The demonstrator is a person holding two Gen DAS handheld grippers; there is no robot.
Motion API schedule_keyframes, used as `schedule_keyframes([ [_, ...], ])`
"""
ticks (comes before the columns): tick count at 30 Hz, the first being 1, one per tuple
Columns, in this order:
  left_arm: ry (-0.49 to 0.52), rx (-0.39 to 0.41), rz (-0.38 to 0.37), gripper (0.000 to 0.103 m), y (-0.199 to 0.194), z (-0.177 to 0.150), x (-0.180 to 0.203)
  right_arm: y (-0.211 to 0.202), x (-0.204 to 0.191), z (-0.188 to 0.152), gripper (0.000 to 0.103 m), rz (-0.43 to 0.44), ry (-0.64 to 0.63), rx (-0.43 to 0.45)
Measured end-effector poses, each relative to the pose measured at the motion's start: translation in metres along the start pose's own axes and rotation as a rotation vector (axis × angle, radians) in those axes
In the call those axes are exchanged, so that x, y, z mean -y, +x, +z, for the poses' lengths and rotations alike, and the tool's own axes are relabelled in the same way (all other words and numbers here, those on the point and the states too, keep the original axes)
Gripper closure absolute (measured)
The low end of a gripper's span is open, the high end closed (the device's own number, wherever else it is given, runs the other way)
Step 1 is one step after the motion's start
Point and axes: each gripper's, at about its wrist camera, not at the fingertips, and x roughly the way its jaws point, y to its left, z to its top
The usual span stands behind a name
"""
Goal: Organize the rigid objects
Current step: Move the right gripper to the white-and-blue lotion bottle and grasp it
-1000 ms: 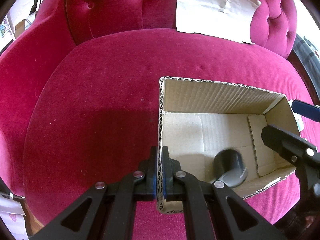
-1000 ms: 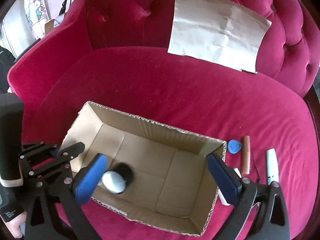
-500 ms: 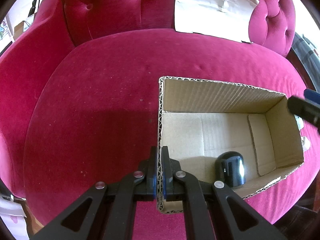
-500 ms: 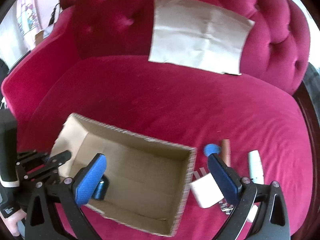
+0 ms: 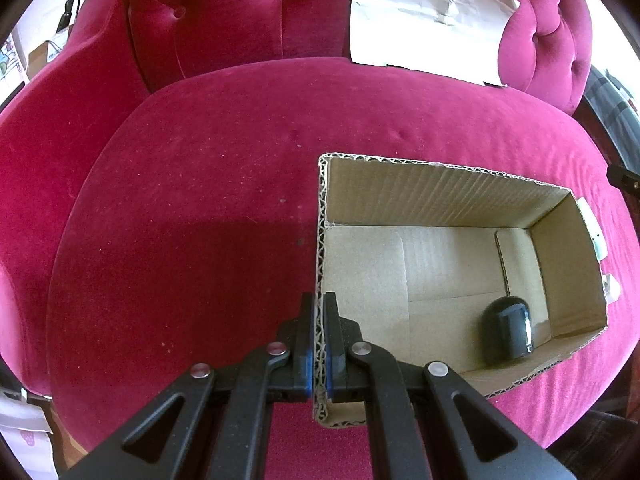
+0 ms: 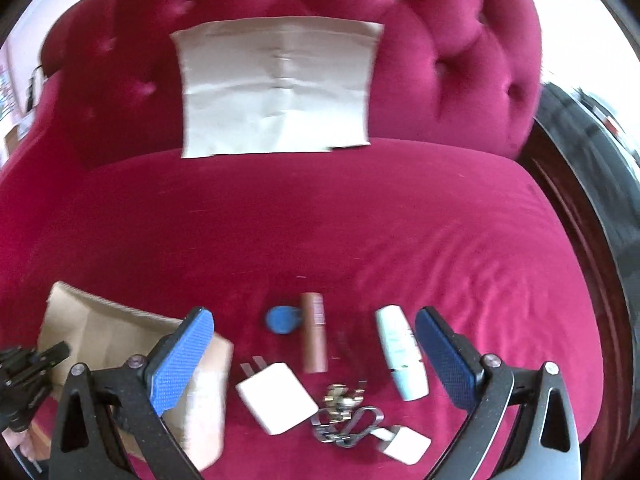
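My left gripper (image 5: 319, 350) is shut on the near-left wall of the open cardboard box (image 5: 440, 196), which sits on the red sofa seat. A black rounded object (image 5: 507, 332) lies inside the box near its right end. My right gripper (image 6: 316, 356) is open and empty above small items right of the box (image 6: 100, 328): a white charger (image 6: 276, 397), a blue tag (image 6: 280, 319), a brown tube (image 6: 314, 338), a pale tube (image 6: 401, 352), a key bunch (image 6: 344, 412) and a small white piece (image 6: 404, 442).
A crumpled paper sheet (image 6: 276, 88) leans on the tufted sofa back (image 5: 224, 20). The seat's dark wooden edge (image 6: 576, 216) runs down the right. My left gripper shows at the right wrist view's left edge (image 6: 24, 364).
My right gripper has swung right, away from over the box to above the small items. The black object has rolled to the box's right end. My left gripper still holds the wall.
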Motion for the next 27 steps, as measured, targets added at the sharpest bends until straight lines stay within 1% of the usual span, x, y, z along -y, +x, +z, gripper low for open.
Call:
schedule_keyframes([
  [5,-0.001,0.000,0.001,0.100,0.000,0.000,0.001,0.014,0.030,-0.001,0.000,-0.048,0.047,-0.034],
  [8,-0.001,0.000,0.000,0.100,0.001,0.000,0.001,0.023,0.040,-0.004,0.000,-0.069,0.057,-0.058],
  [13,0.000,0.000,-0.001,0.100,0.001,-0.001,0.000,0.049,0.058,-0.011,0.000,-0.078,0.101,-0.147],
  [20,-0.001,0.000,-0.002,0.100,0.001,0.000,0.001,0.081,0.074,-0.022,0.000,-0.122,0.115,-0.243],
  [27,0.001,0.000,-0.003,0.100,0.001,0.001,0.001,0.096,0.086,-0.022,0.000,-0.107,0.160,-0.281],
])
